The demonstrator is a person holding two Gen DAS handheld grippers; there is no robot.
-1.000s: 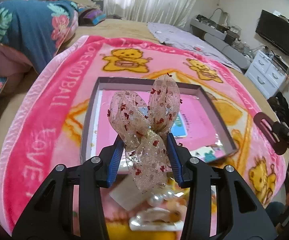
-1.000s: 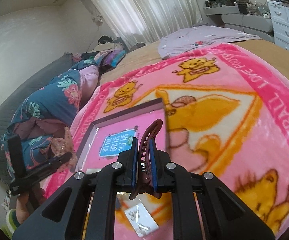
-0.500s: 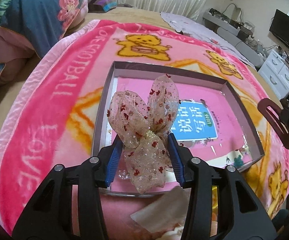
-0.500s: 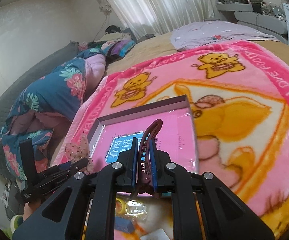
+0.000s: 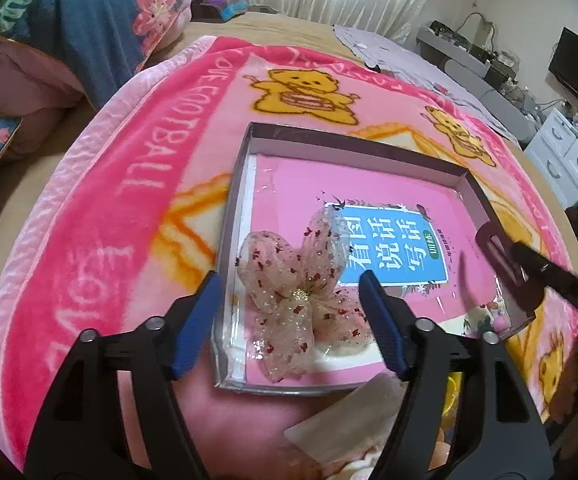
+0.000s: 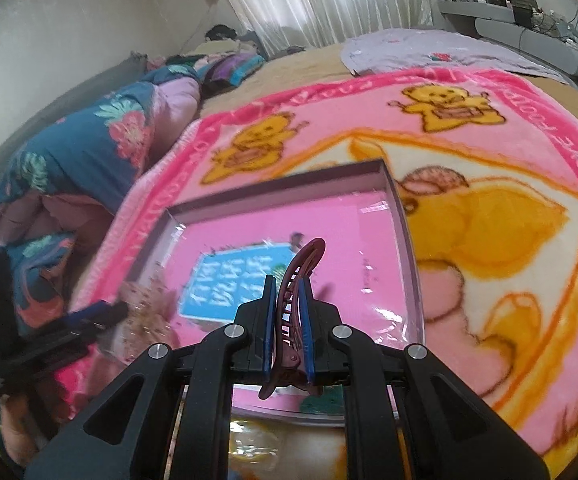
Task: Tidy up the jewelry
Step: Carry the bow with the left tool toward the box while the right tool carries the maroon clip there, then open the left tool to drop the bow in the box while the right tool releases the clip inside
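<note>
sheer glittery bow (image 5: 303,300), ribbed brown hair clip (image 6: 295,300)

The sheer bow (image 5: 305,296) was pale beige with red flecks; the hair claw (image 6: 297,300) maroon; the blanket (image 5: 129,208) pink with yellow bears; the box (image 5: 353,148) grey-walled; the quilt (image 5: 81,20) navy floral.
</note>
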